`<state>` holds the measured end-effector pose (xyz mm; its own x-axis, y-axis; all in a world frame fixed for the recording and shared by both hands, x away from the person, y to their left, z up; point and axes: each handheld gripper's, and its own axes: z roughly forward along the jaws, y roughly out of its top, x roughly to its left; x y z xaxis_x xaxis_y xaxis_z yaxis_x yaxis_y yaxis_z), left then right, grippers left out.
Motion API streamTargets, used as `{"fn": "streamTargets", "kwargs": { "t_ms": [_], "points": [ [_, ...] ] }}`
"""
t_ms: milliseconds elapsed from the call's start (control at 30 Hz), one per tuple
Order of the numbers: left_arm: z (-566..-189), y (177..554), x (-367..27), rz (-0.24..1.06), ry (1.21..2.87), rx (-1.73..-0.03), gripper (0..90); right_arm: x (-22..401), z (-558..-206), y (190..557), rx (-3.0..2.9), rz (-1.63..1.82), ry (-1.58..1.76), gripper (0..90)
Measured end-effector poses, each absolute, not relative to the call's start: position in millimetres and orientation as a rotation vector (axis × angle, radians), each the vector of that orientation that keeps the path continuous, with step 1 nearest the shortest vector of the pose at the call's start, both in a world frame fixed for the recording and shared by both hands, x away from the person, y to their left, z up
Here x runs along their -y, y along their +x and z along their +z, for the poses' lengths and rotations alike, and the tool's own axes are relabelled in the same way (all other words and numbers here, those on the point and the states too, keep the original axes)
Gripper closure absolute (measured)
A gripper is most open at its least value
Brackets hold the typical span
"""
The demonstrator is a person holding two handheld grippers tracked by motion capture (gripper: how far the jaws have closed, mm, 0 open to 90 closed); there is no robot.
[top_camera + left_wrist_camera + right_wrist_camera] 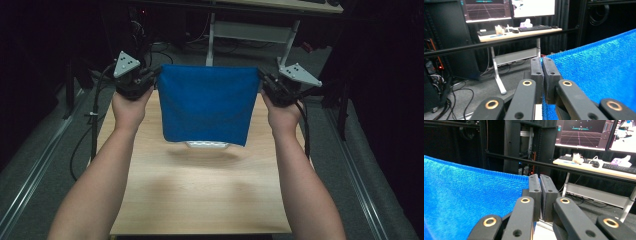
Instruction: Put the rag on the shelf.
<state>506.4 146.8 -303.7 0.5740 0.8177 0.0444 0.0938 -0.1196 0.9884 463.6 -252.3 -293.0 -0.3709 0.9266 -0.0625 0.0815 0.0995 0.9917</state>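
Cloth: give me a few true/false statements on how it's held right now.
1. The left tool grips a top corner of the blue cloth. True.
2. The right tool is open and clear of the cloth. False: it is shut on the other top corner.
3. The cloth lies flat on the table. False: it hangs spread above it.
4. A pale object shows under the cloth's bottom edge. True.
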Motion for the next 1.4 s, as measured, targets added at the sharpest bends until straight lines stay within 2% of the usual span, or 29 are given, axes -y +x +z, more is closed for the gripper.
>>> {"fn": "streamTargets", "kwargs": {
  "t_ms": [233, 667, 1000, 1400],
  "points": [
    [-316, 531, -139, 0.720, 1.634, -0.847, 88.1, 254, -294, 492, -1.623, 1.307, 1.043, 88.9],
    [-361, 555, -133, 0.647, 1.740, -0.934, 87.9, 255, -342, 523, -1.726, 1.198, 1.127, 88.9],
    [-408, 551, -140, 0.504, 1.784, -1.016, 87.8, 254, -382, 527, -1.820, 1.184, 1.197, 88.9],
    [-447, 548, -137, 0.397, 1.852, -1.054, 87.8, 252, -439, 520, -1.903, 1.156, 1.280, 88.9]
  ]
}}
